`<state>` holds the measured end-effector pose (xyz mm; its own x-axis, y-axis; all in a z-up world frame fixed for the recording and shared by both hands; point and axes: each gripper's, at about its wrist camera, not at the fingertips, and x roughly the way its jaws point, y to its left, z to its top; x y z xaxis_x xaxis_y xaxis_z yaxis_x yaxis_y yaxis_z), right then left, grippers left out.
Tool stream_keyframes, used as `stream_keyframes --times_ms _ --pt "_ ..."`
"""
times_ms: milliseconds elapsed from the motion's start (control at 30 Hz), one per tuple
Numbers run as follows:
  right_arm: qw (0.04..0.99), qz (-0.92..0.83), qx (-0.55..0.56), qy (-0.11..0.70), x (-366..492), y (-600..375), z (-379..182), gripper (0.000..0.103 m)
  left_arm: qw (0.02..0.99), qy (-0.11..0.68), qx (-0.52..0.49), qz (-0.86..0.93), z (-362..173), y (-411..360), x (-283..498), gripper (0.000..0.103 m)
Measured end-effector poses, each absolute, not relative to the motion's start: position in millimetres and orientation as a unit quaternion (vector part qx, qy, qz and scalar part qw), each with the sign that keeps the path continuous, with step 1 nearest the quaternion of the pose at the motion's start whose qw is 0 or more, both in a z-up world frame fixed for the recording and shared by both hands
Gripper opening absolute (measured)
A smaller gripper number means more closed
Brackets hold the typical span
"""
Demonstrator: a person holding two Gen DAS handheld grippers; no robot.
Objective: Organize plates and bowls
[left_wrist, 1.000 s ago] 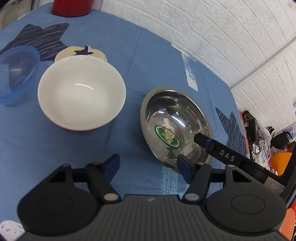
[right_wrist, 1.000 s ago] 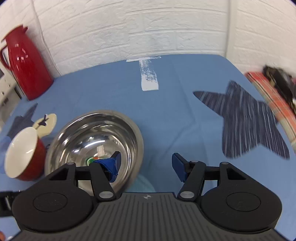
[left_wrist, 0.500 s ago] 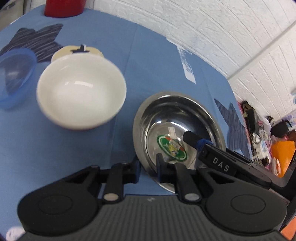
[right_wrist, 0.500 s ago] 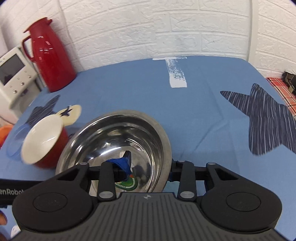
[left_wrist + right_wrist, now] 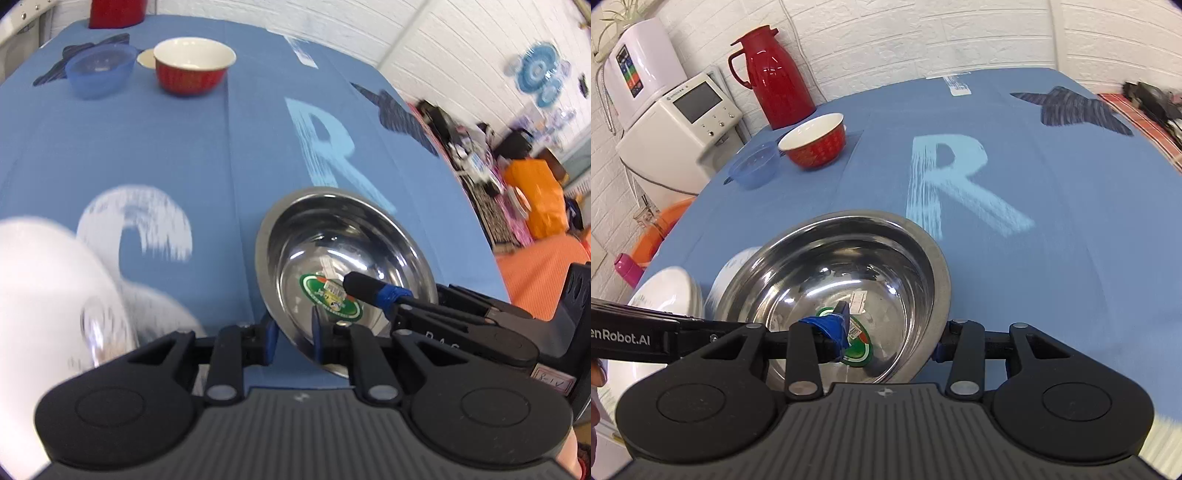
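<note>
Both grippers hold a steel bowl (image 5: 332,236) with a green sticker inside, above the blue tablecloth (image 5: 221,155). My left gripper (image 5: 293,336) is shut on its near rim. The right gripper's finger (image 5: 373,290) reaches inside the bowl from the right. In the right wrist view the steel bowl (image 5: 871,258) fills the centre and my right gripper (image 5: 886,339) is shut on its rim, one finger inside and one outside. A stack of white plates (image 5: 44,295) lies blurred at the lower left. Far back stand a red bowl (image 5: 192,70) and a blue plastic bowl (image 5: 99,68).
A small cream dish (image 5: 146,57) lies behind the red bowl. A red thermos (image 5: 775,70) stands at the table's far edge, beside a white appliance (image 5: 679,122). An orange basin (image 5: 661,229) and a pink bottle (image 5: 626,269) sit off the table's left edge.
Both grippers closed on the steel bowl's rim and carried it toward the near side of the table. The red and blue bowls are now far behind, and white plates have come into view.
</note>
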<state>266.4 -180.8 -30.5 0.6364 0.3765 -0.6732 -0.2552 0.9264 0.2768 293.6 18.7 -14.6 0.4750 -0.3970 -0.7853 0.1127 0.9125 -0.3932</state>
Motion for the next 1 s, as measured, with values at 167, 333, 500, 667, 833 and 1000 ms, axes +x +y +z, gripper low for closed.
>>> stream_keyframes --times_ms 167,333,500,667,833,1000 --pt "0.907 0.166 0.074 0.380 233.2 -179.0 -33.8 0.029 0.851 0.483 -0.134 -0.159 -21.2 13.1 260.0 0.012" --pt "0.909 0.165 0.066 0.378 228.1 -177.1 -39.7 0.029 0.850 0.483 -0.143 -0.154 -30.2 13.4 254.5 0.012" --pt "0.909 0.162 0.063 0.379 230.1 -173.0 -49.2 0.030 0.856 0.479 -0.135 -0.136 -37.0 10.3 258.4 0.012" --pt "0.911 0.159 0.050 0.377 242.7 -172.0 -48.2 0.030 0.858 0.479 -0.134 -0.132 -37.7 8.4 271.6 0.012" --pt "0.907 0.168 0.059 0.382 245.7 -175.8 -49.7 0.030 0.846 0.490 -0.154 -0.144 -45.5 12.2 275.3 0.028" --pt "0.914 0.156 0.088 0.364 241.4 -185.8 -36.9 0.029 0.849 0.479 -0.168 -0.145 -37.9 21.8 270.1 0.052"
